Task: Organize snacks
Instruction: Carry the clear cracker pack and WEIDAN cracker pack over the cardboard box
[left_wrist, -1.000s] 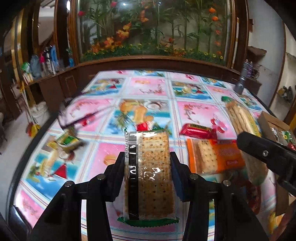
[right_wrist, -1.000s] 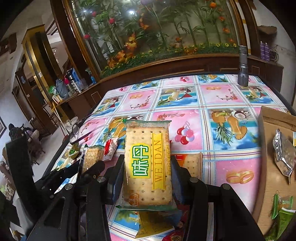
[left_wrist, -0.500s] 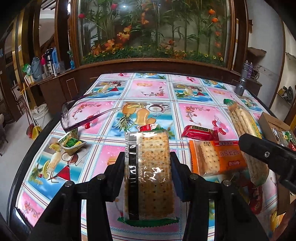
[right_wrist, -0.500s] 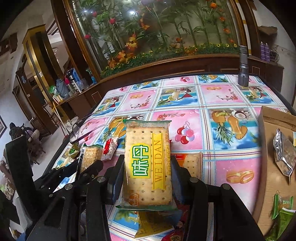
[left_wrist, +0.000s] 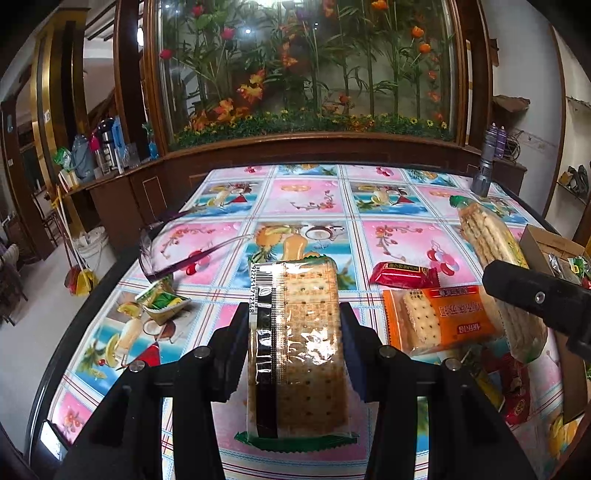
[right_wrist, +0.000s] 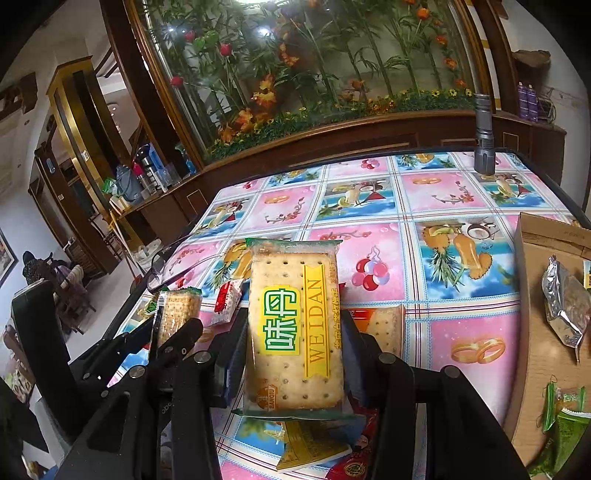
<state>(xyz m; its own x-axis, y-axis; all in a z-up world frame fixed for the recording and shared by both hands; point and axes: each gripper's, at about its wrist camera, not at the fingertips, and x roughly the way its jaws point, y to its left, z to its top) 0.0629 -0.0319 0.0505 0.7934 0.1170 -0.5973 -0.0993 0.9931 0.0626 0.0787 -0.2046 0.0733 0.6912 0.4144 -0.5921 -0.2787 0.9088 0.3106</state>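
Your right hand-held gripper (right_wrist: 293, 341), clenched on the cracker pack (right_wrist: 293, 328) lengthwise, sat nearer the cardboard box (right_wrist: 543, 332) at its right.

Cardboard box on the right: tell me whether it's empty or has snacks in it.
Not empty: the box holds a silver packet and green packets.

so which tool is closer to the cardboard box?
Right. The right tool, shut on a cracker pack, sits just beside the cardboard box; the left tool is farther off, past the right one.
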